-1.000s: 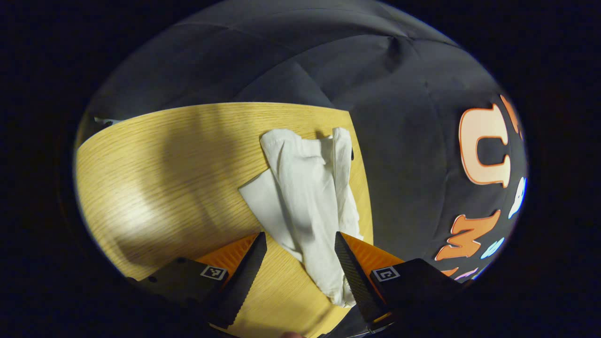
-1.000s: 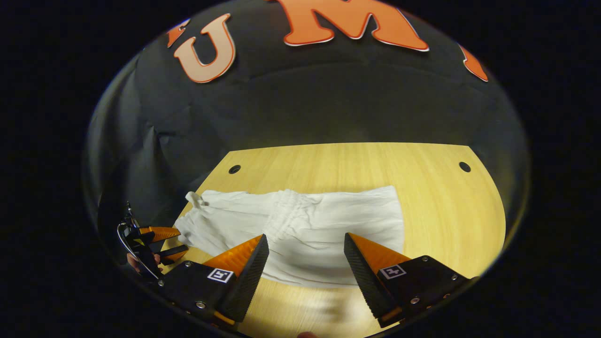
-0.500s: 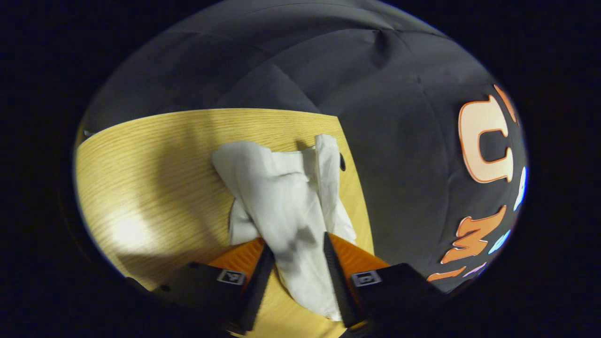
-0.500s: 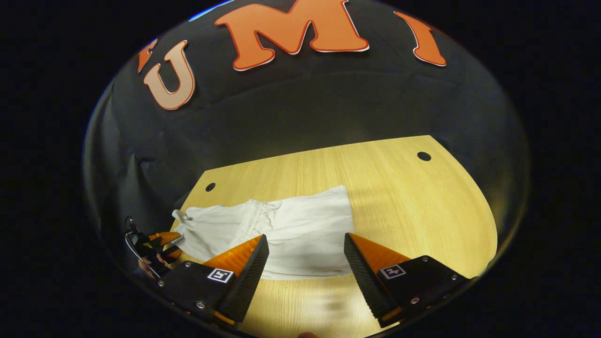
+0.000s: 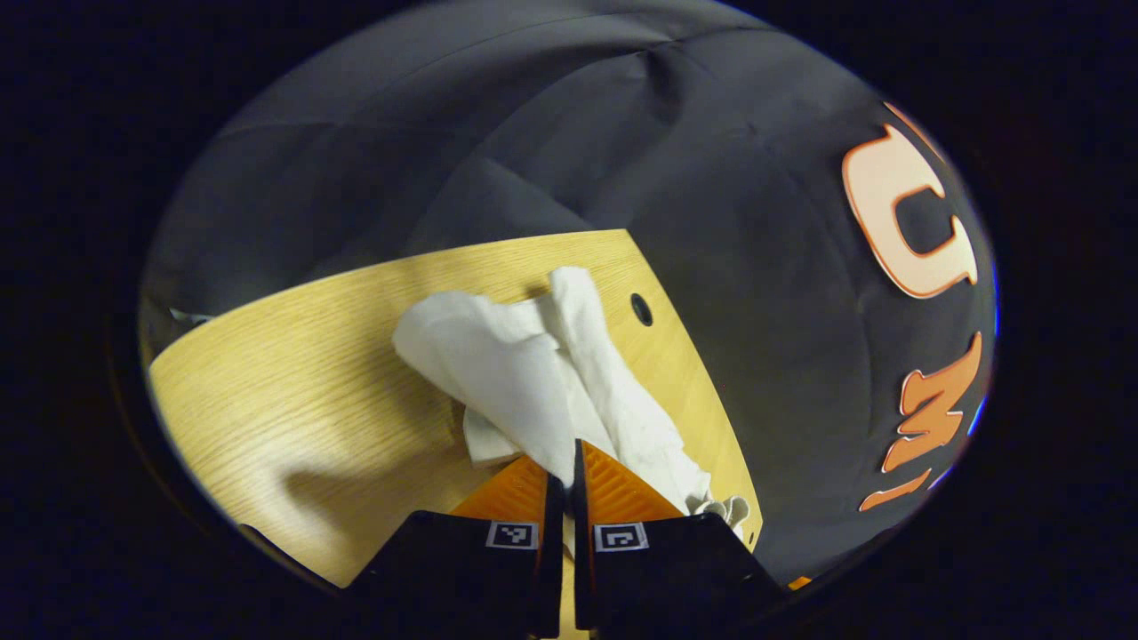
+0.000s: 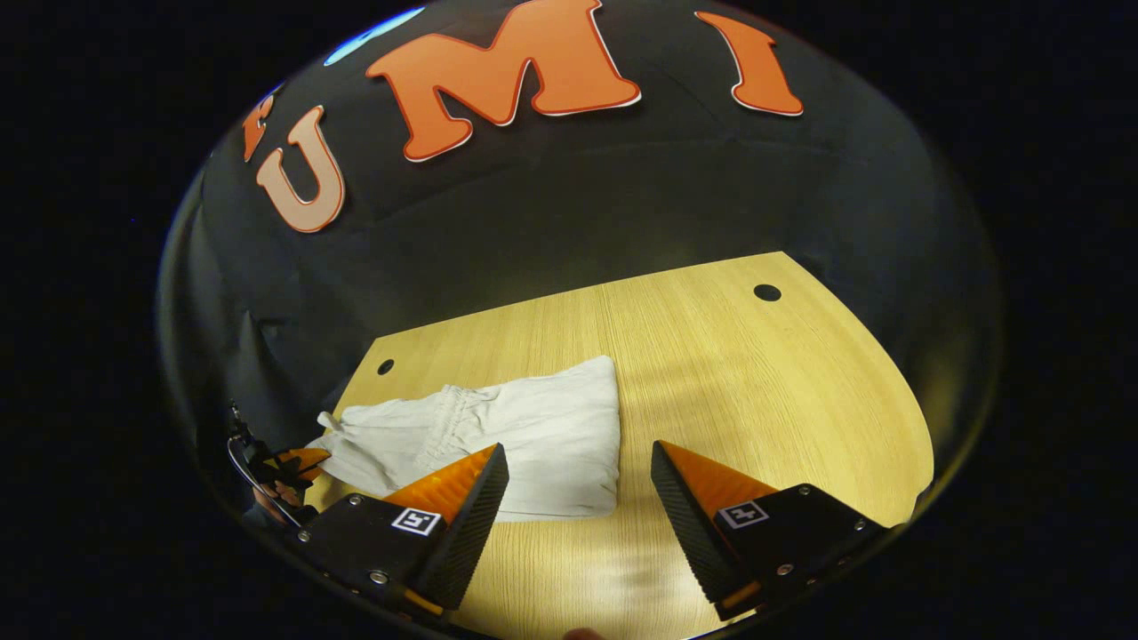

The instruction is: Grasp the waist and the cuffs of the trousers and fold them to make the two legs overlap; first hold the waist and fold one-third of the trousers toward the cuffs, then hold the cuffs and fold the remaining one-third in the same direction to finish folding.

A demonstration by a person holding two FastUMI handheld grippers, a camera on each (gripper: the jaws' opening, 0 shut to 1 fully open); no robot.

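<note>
- Trousers point(image 6: 498, 436) lie on the desk point(image 6: 756, 400), partly folded; in the right gripper view they sit ahead of the jaws and to their left.
- Left gripper point(image 5: 565, 484): jaws are together, clamped on a bunch of the white cloth at one end of the trousers point(image 5: 533, 373). Which end this is, waist or cuffs, cannot be told with certainty; the gathered band sits mid-garment in the right gripper view.
- Right gripper point(image 6: 578, 498): jaws stand wide apart, holding nothing, above bare desk just beside the near edge of the cloth.
- Risk: a one-sided lift. With a single pinch point, the free corner is likely to sag and the fold line to skew.
- Risk: the pinch looks bunched, so layers may slip out unevenly or drag the lower layers along the desk.
- Risk: the cloth lies close to the desk edge beside the left jaws; a pull that way may tip it off.
- Risk: the stacked legs may shear apart if the pull runs oblique to them.
</note>
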